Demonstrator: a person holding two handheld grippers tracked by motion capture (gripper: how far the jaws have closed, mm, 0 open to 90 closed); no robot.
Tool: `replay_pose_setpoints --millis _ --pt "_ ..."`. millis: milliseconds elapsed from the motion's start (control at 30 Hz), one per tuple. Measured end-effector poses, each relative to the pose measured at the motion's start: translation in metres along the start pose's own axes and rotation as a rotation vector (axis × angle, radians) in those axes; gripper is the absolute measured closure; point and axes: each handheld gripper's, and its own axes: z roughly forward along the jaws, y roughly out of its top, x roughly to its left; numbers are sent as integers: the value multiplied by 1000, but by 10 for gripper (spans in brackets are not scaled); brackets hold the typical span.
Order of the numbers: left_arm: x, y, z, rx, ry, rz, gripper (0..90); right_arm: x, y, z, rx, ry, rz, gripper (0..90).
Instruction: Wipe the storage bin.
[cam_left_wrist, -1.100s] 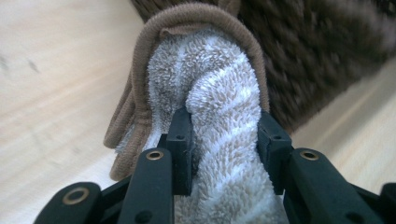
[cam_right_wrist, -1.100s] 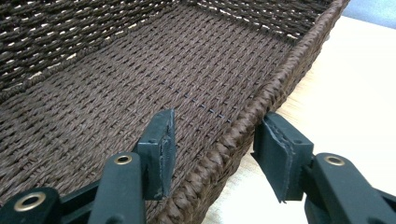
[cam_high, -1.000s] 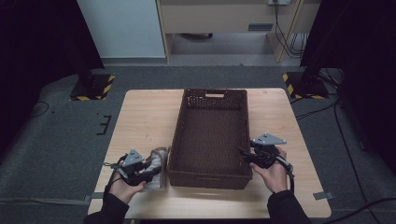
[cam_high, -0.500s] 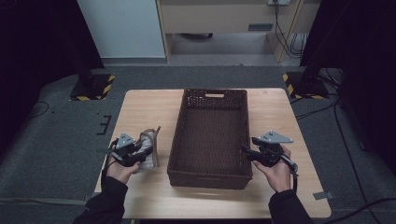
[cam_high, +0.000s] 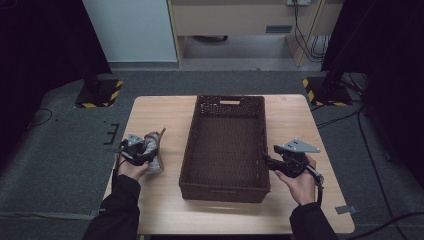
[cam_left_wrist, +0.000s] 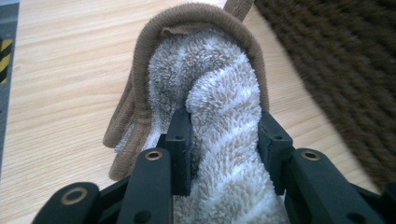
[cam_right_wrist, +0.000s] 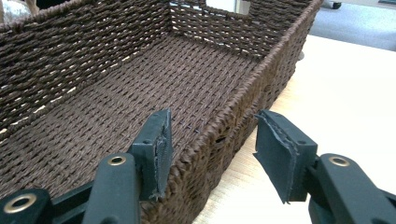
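Note:
A fluffy beige-and-white sock with a brown cuff is pinched between the pads of my left gripper. In the high view the left gripper holds the sock low over the table, left of the dark woven basket. My right gripper sits at the basket's right wall. In the right gripper view its jaws straddle the basket rim. One finger is inside against the weave and the other stands off outside. The right gripper has just been opening around that rim.
The basket has nothing in it and lies lengthwise along the middle of the wooden table. Bare tabletop lies on both sides of it. Grey floor, black stands with yellow-striped bases and a cabinet surround the table.
My left hand has carried the sock from the basket's near left corner away from the front edge and a little left. The right hand has stayed at the basket's right wall.

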Motion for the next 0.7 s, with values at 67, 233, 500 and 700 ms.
replay_pose_setpoints --millis 67,233,500,700 --pt "4 -2 2 16 12 2 625 -2 0 -1 -2 -2 2 461" --pt "12 -6 6 40 32 -3 622 -5 0 -3 -6 -10 10 455" --pt "16 -13 16 56 26 -12 577 -8 1 -5 -14 -11 13 453" --pt "17 -13 12 12 -4 -33 460 -9 5 -10 -40 -8 19 449"
